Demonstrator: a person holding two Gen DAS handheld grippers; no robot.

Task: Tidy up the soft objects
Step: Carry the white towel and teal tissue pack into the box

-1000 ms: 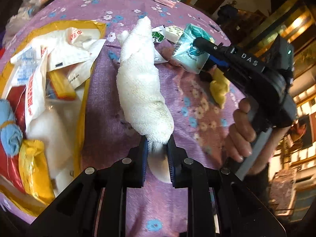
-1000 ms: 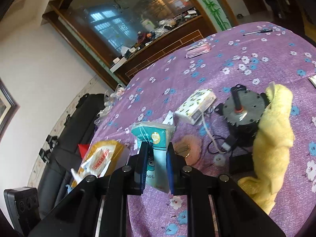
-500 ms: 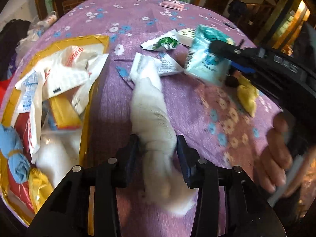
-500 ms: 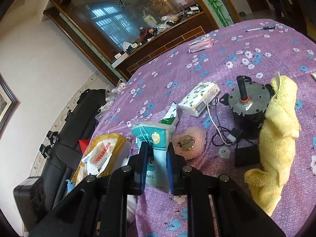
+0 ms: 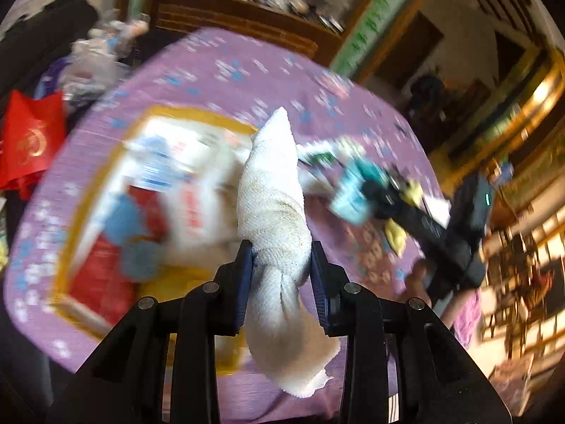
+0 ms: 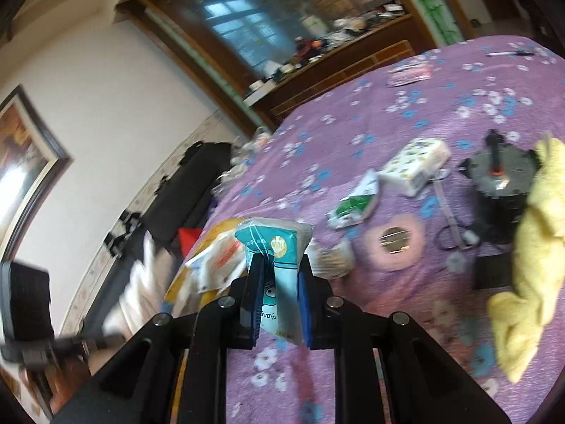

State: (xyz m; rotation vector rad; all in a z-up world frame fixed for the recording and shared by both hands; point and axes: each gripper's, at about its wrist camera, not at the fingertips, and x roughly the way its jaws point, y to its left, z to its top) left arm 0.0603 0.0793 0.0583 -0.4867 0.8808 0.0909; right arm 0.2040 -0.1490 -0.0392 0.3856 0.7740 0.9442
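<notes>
My left gripper (image 5: 281, 252) is shut on a white knotted towel (image 5: 273, 208) and holds it lifted above the purple flowered table, near the edge of the yellow-rimmed tray (image 5: 197, 115) full of packets and cloths. My right gripper (image 6: 277, 268) is shut on a teal tissue pack (image 6: 275, 243) held above the table; it also shows in the left wrist view (image 5: 353, 190) to the right of the towel. The tray's corner (image 6: 212, 229) lies just beyond the tissue pack.
A yellow towel (image 6: 533, 247) drapes beside a black motor (image 6: 501, 173) with a cable. A white tissue packet (image 6: 416, 166), a green-white wrapper (image 6: 356, 205) and a pink round pad (image 6: 395, 243) lie on the cloth. A red bag (image 5: 28, 141) sits beyond the table's left edge.
My left gripper opened, moved up the towel and closed on its knotted middle, then lifted it off the table toward the tray. My right gripper kept the tissue pack and drifted slightly.
</notes>
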